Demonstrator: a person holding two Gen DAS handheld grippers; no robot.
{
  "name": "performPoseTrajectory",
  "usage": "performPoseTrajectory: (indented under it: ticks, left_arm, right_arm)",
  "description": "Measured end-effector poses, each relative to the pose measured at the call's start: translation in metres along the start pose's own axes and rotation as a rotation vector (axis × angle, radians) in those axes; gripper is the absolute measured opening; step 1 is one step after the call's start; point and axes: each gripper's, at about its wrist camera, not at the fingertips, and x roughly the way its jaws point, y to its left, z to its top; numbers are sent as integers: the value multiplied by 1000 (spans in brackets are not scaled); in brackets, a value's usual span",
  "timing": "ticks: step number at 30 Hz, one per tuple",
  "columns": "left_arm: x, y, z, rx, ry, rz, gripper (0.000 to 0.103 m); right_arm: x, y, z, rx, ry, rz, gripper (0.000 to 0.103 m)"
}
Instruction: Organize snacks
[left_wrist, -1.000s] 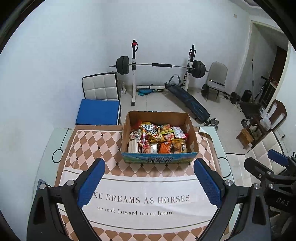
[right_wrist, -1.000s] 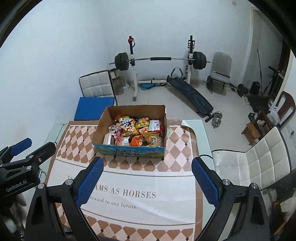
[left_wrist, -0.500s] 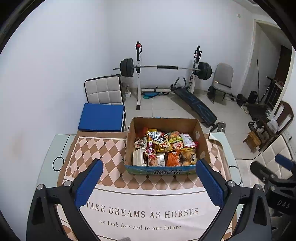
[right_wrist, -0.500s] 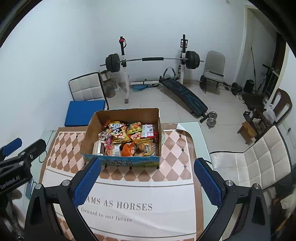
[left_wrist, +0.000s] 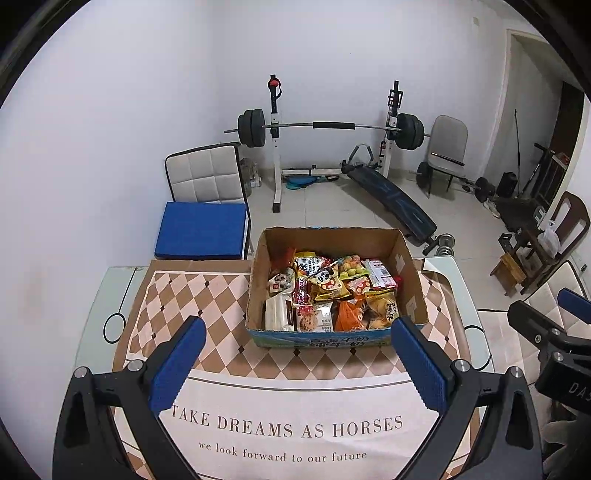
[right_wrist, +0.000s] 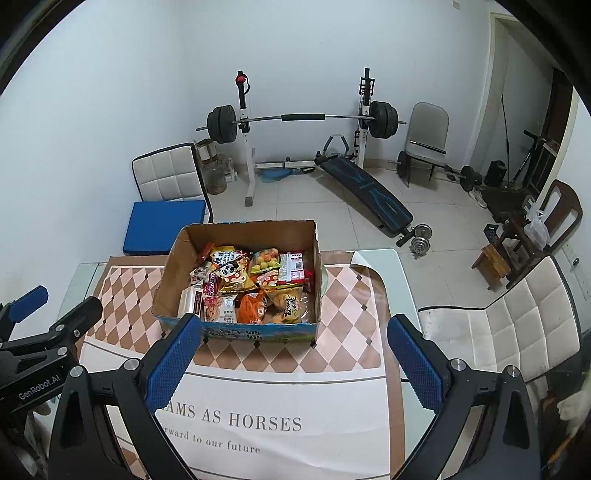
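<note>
Nearest, at six o'clock in each wrist view: the left gripper (left_wrist: 293, 363) and right gripper (right_wrist: 291, 360), both with blue-padded jaws spread wide, holding nothing, hovering above the table. Beneath them: a cloth table mat (left_wrist: 288, 410) printed with a motto, bordered in brown-and-cream diamonds, laid on a glass tabletop (left_wrist: 92, 328). Next outward, toward twelve o'clock of the left gripper and roughly eleven o'clock of the right: one open cardboard box (left_wrist: 410, 291) with a blue printed front, standing on the mat's far half. Contents: loose snack packets (left_wrist: 328, 291) heaped in no order, including a panda-print pouch (right_wrist: 232, 273), an orange packet (right_wrist: 251, 310) at the front, a white-and-red wrapper (right_wrist: 291, 267) at the back right. Handling, by judgement: packets light, soft, crinkly, slippery film; contents likely brittle, so a gentle pinch on a sealed edge or corner suits better than a squeeze across the middle. Top-layer pieces at the front row look easiest to reach. Farther off: a blue-cushioned chair (left_wrist: 201, 230) at ten o'clock, then a barbell rack (left_wrist: 328, 127) against the far wall.
</note>
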Motion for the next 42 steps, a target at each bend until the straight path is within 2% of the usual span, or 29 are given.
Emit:
performPoseTrajectory:
  ticks: [14, 42]
  left_arm:
    - [3, 0, -1, 3, 2, -1, 103]
    - [-2, -4, -1, -12, -2, -24, 103]
  right_arm:
    - [22, -2, 0, -3, 19, 12, 102]
    - [9, -3, 0, -28, 7, 26, 102]
